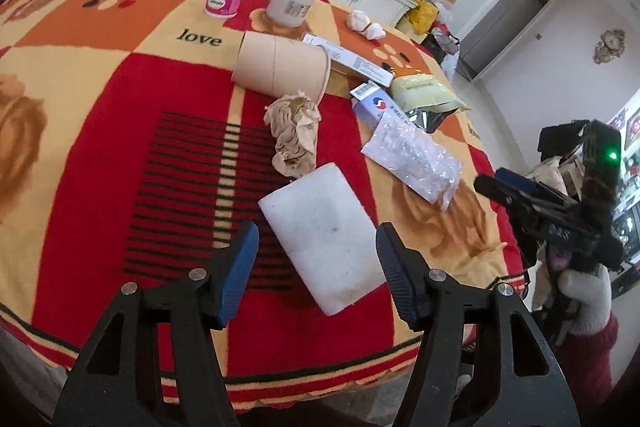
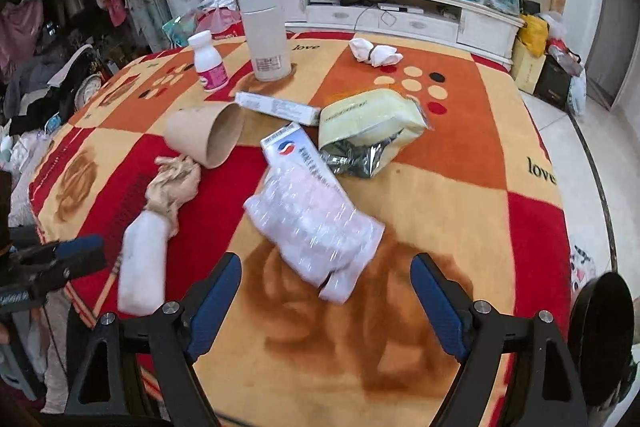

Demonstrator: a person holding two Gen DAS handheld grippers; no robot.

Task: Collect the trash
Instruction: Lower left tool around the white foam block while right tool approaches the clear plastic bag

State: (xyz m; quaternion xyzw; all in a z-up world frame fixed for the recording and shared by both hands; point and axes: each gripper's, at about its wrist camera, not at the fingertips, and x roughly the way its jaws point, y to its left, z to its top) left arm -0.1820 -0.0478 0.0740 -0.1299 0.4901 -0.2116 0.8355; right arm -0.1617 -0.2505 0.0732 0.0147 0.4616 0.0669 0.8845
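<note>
left gripper [image 1: 316, 259]: black frame, blue ribbed pads, silver screws | right gripper [image 2: 326, 291]: same build, green light | hand [image 1: 584, 301]: white knit glove, dark red sleeve

Bright even indoor light, soft faint shadows, strong fisheye bending, dark vignetted corners, right view motion-blurred

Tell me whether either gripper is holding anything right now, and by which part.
Nothing is held. The left gripper stands open around the near end of the white foam block, pads apart from it. The right gripper is open over the clear plastic bag.
</note>
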